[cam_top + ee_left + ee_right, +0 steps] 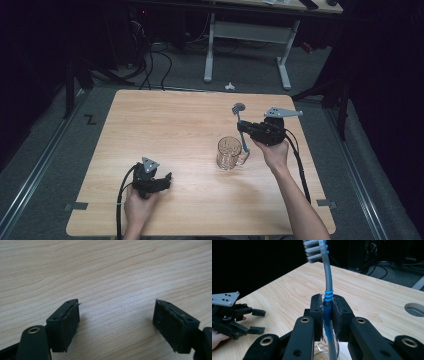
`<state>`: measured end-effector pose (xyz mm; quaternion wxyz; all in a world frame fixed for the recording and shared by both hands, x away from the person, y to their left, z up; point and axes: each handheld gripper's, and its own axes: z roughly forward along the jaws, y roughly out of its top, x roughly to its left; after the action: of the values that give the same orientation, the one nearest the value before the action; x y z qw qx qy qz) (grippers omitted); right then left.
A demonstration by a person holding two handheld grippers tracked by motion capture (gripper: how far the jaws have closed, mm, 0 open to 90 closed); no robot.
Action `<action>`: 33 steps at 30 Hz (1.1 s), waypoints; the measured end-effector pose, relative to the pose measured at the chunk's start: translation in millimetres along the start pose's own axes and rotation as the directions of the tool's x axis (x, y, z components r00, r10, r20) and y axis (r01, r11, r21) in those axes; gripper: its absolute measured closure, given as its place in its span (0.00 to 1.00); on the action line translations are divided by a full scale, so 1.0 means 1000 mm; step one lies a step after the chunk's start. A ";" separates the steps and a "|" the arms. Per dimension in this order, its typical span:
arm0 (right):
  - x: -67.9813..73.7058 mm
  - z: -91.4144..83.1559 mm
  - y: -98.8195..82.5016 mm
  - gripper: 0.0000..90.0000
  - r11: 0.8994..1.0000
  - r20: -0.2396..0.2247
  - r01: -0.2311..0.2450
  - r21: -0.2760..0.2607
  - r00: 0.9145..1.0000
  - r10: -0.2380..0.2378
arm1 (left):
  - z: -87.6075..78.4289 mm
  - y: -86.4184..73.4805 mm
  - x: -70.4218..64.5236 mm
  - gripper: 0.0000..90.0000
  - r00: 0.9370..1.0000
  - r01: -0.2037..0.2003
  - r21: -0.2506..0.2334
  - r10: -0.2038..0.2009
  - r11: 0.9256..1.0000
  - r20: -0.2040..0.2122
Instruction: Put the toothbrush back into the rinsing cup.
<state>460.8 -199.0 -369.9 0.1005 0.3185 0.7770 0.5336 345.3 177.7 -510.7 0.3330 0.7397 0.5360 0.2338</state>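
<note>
Toothbrush [327,290] clamped in right tongs [327,315], handle end inside glass mug [229,153]

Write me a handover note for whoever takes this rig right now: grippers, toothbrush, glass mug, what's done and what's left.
Right gripper: shut on the toothbrush, bristles up, handle's lower end pointing down at the glass mug.
Left gripper: open, holding nothing, low over the bare wooden table near its front left.
Done: toothbrush is gripped and held at the mug.
Left: probably lowering the toothbrush into the mug and letting go; whether its tip is inside already is unclear.
</note>
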 end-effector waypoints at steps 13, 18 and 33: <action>0.000 -0.012 -0.002 0.88 1.000 0.015 0.008 0.008 1.000 -0.008 | 0.000 0.000 0.000 0.24 1.000 0.003 -0.003 -0.003 1.000 -0.001; 0.000 -0.016 -0.005 0.88 1.000 0.021 0.008 0.022 1.000 -0.009 | 0.000 0.000 0.000 0.24 1.000 0.002 -0.003 -0.002 1.000 -0.001; 0.003 -0.026 -0.012 0.88 0.998 0.045 0.030 0.055 0.998 -0.032 | 0.000 0.000 0.000 0.24 1.000 0.002 -0.003 -0.002 1.000 -0.001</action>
<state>441.0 -220.3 -369.5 0.1180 0.3211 0.7936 0.5032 345.3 177.5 -510.8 0.3339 0.7386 0.5367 0.2345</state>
